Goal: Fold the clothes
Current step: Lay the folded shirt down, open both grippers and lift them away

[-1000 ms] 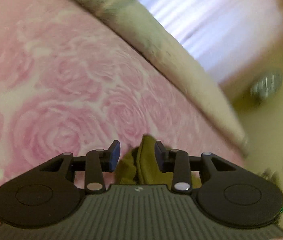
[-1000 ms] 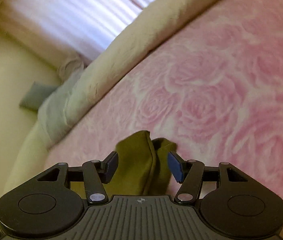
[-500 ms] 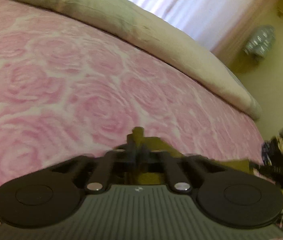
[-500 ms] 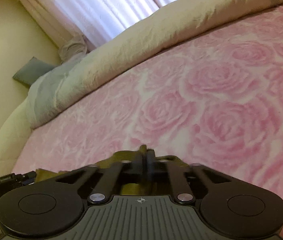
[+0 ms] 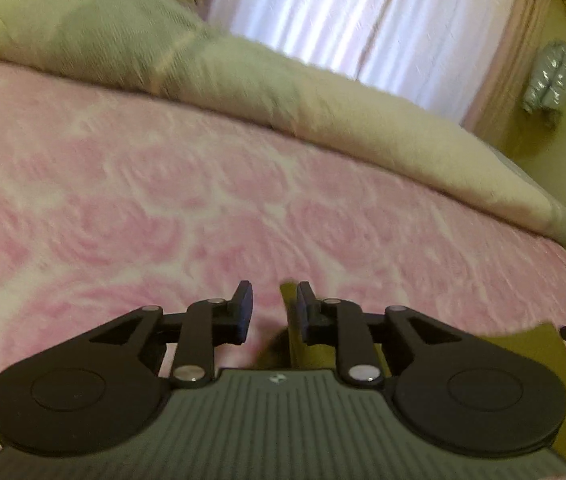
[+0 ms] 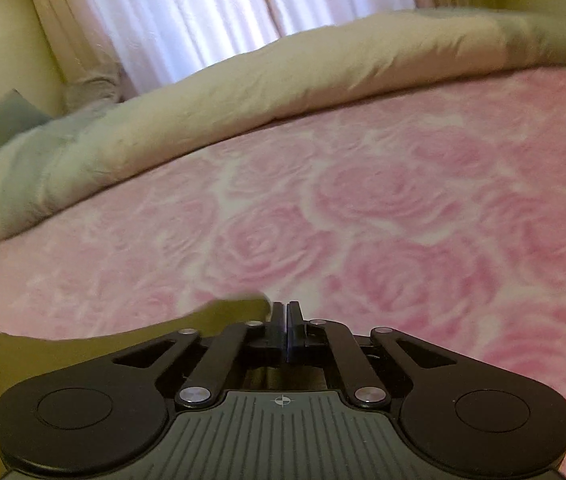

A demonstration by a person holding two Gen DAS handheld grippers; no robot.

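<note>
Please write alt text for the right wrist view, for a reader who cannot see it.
The right hand-held gripper, jaws closed together, pinches an edge of olive-green cloth just above a pink rose-patterned bedspread. A rolled cream duvet lies behind, before white curtains.

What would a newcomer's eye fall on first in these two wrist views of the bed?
The pink rose blanket fills most of both views, with a pale duvet bunched along its far edge below white curtains. Near the bottom, an olive garment stretches between the grippers. The right gripper looks pinched shut at its edge, while the left gripper has just been opening, cloth against one pad.
</note>
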